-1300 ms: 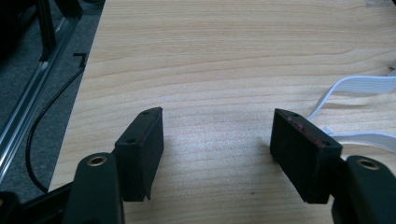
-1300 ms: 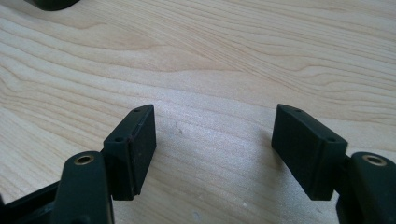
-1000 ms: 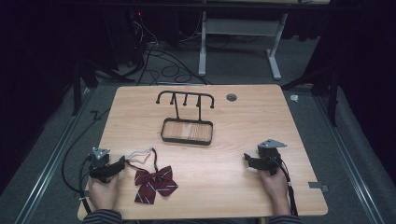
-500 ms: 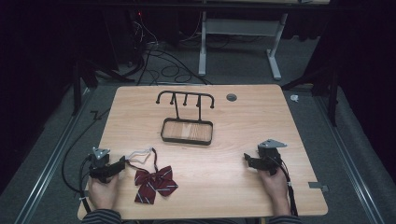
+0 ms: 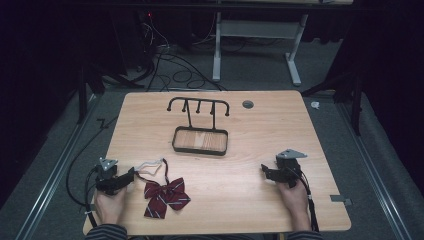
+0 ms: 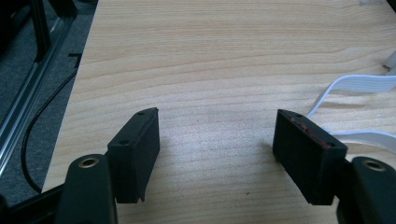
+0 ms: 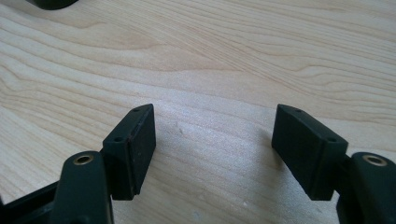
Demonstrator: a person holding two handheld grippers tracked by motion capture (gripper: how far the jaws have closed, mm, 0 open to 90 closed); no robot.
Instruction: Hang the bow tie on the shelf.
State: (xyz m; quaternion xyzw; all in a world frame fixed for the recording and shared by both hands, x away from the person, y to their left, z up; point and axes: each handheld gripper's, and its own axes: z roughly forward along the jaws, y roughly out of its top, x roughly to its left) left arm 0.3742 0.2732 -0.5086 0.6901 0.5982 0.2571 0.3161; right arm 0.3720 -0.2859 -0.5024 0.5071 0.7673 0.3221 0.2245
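Observation:
A dark red striped bow tie [image 5: 166, 195] lies on the wooden table [image 5: 250, 210] near the front left, its white strap [image 5: 150, 166] looping away from it. My left gripper [image 5: 131, 174] rests on the table just left of the strap, open, with bare wood between its jaws [image 6: 215, 135]; the white strap [image 6: 359, 84] runs past its right jaw. My right gripper [image 5: 266, 172] sits at the front right, open over bare wood [image 7: 212, 135]. A black hook rack with a wooden tray base [image 5: 201, 141] stands at the table's middle.
The rack's top bar [image 5: 199, 103] carries several hooks. A round cable hole [image 5: 248, 104] sits at the back of the table. Cables [image 5: 165, 60] and desk legs [image 5: 295, 60] lie on the floor beyond. A cable [image 6: 32, 135] runs off the table's left edge.

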